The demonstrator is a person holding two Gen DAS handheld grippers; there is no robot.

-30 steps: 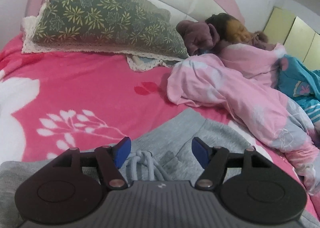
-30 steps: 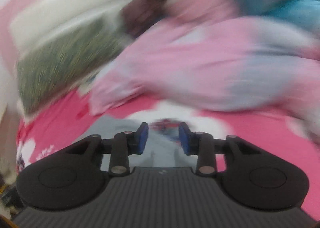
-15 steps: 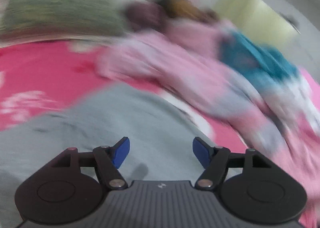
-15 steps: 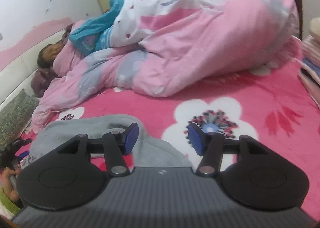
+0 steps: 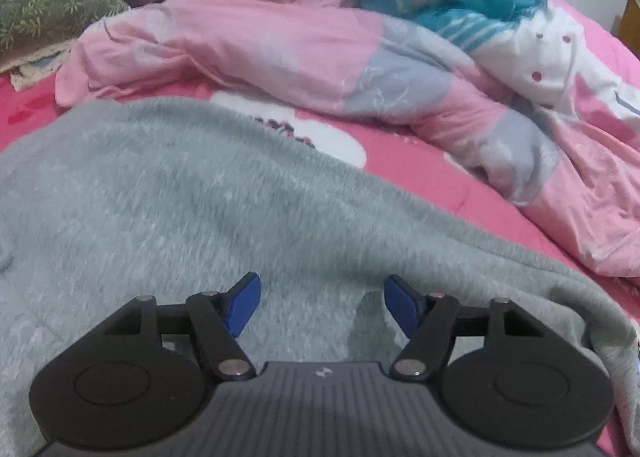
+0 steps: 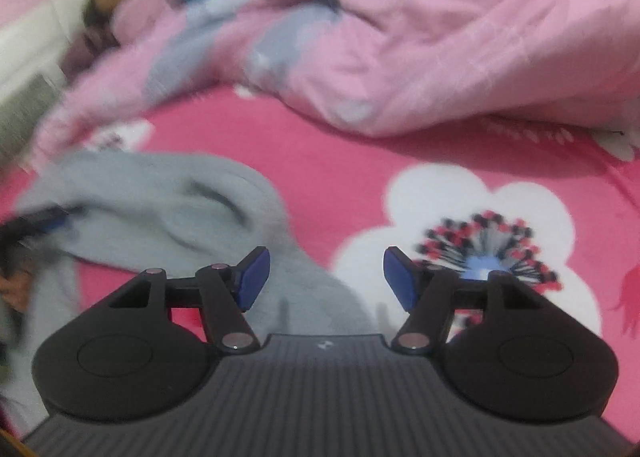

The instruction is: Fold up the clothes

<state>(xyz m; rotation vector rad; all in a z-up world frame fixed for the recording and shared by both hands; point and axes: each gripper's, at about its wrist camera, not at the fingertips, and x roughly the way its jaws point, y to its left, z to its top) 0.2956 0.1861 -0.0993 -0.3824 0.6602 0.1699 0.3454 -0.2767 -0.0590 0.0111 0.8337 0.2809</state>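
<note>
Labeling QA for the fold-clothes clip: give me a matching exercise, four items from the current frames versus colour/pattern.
Items:
1. fleece garment
2. pillow
3. bedsheet
4. gripper pads

Descriptions:
A. hot pink with white flowers
B. blue
C. grey, fuzzy
D. dark green with leaf print

Pairs: 1-C, 2-D, 3-A, 4-B

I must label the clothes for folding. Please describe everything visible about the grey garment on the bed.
The grey garment looks like soft, fuzzy fleece with its furry side up. It lies spread and partly rumpled on the pink flowered bedsheet, apart from the pink quilt. In the right wrist view one narrow part runs toward the camera. Nothing grips it.
</note>
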